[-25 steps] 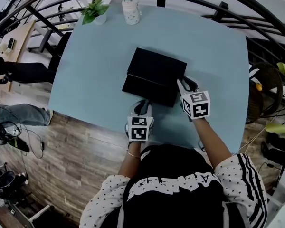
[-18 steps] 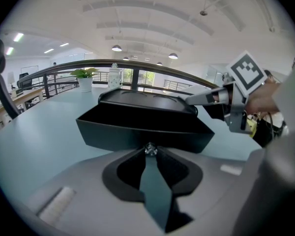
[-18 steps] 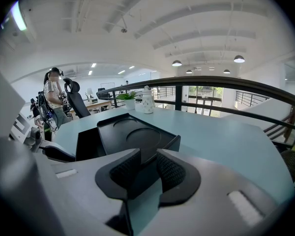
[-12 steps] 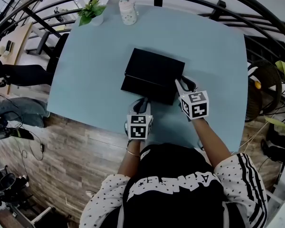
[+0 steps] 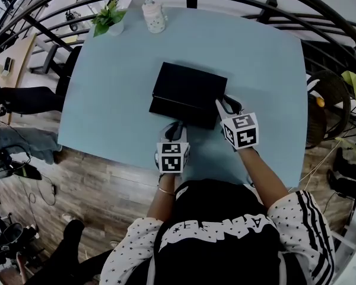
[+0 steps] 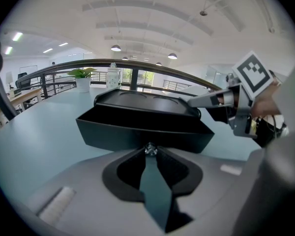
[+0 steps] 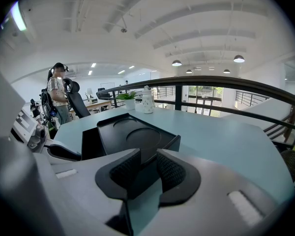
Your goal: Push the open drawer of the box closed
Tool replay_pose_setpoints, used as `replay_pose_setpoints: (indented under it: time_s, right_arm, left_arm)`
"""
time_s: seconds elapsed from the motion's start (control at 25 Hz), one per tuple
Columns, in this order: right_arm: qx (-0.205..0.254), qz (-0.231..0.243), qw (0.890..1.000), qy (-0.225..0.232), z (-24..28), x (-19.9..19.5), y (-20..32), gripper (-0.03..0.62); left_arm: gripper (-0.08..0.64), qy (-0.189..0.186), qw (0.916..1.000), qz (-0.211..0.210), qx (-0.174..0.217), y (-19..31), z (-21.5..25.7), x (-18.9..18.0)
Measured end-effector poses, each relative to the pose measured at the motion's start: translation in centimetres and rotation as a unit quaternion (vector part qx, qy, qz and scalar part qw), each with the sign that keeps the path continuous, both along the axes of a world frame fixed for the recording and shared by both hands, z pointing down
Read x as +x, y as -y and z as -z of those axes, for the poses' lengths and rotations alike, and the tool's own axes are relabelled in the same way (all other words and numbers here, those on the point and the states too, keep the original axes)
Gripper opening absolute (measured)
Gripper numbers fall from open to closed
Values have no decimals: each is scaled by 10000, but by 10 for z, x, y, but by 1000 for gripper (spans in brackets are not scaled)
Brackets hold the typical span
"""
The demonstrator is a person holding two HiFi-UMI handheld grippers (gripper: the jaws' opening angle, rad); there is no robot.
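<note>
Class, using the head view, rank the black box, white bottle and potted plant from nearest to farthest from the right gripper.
1. Black box, at the tips of the right gripper.
2. White bottle, far edge of the table.
3. Potted plant, far-left corner.

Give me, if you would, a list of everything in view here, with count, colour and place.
table: one, light blue, fills the middle of the head view
box: one, black, near the table's middle
drawer: one, black, sticking out of the box toward the person
plant: one, green in a white pot, far left corner of the table
bottle: one, white with a pattern, far edge beside the plant
railing: one, black, curving behind the table
standing person: one, light top, beyond the table's left end
left gripper: one, grey, fingers together against the drawer front
right gripper: one, grey, fingers apart at the box's near right corner
</note>
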State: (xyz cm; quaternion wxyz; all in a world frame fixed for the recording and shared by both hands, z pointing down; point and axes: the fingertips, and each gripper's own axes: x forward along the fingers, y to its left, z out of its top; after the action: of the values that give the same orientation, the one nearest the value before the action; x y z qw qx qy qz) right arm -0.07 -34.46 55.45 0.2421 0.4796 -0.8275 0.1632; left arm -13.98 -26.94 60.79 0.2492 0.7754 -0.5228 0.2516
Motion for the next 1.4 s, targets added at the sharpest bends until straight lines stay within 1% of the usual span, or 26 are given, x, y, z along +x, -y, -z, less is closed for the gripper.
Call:
replay_pose_setpoints:
  time_s: [1.4]
  right_arm:
    - [-15, -57, 10000, -29, 0, -1, 1, 83]
  left_arm:
    - [0, -136, 9997, -190, 6, 31, -1, 9]
